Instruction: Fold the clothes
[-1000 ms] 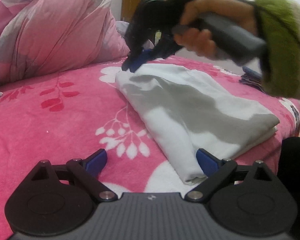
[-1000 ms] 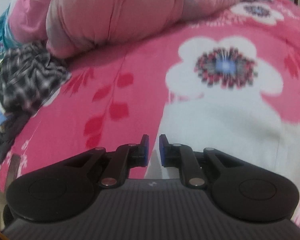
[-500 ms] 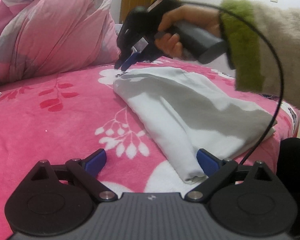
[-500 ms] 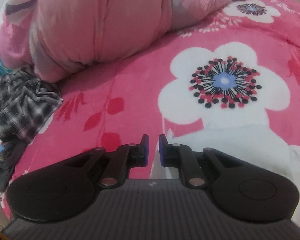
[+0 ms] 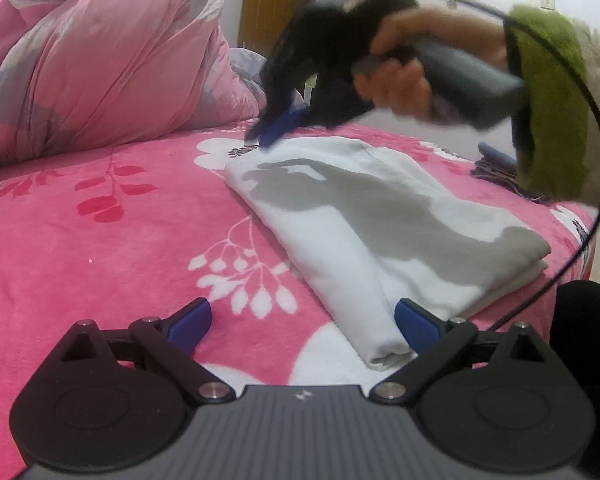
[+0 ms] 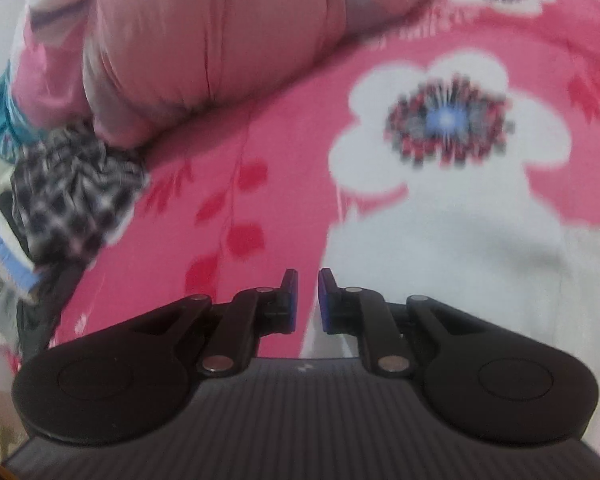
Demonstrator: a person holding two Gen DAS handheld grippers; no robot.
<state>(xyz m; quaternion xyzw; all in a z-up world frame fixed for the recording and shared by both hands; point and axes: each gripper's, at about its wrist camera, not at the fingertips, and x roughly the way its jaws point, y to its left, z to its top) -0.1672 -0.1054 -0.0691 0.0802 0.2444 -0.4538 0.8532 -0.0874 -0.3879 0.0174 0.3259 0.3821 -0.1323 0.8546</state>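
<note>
Here, the white garment (image 5: 364,216) lies folded into a long, flat bundle on my pink floral blanket (image 5: 100,248). One rounded fold runs along its left side, and layered hems show at its right end, toward the blanket's right edge. The cloth looks smooth, with the shadow of my right arm across its top.

My left gripper (image 5: 302,322) is released, its blue pads spread wide. The right pad sits just beside the garment's near end and the left pad is over bare blanket; nothing is between them.

My right gripper (image 5: 274,130) is blurred as my left camera sees it. It hovers at the garment's far corner, with my right hand (image 5: 404,68) around the handle. From its own camera the jaws stand nearly together with a narrow gap, and I see no cloth in them.

A wide stretch of bare blanket lies left of the garment. The bunched pink quilt (image 5: 100,64) borders the far edge. A checked cloth (image 6: 72,196) sits at the far left edge, and some dark fabric (image 5: 496,168) at the right edge.
</note>
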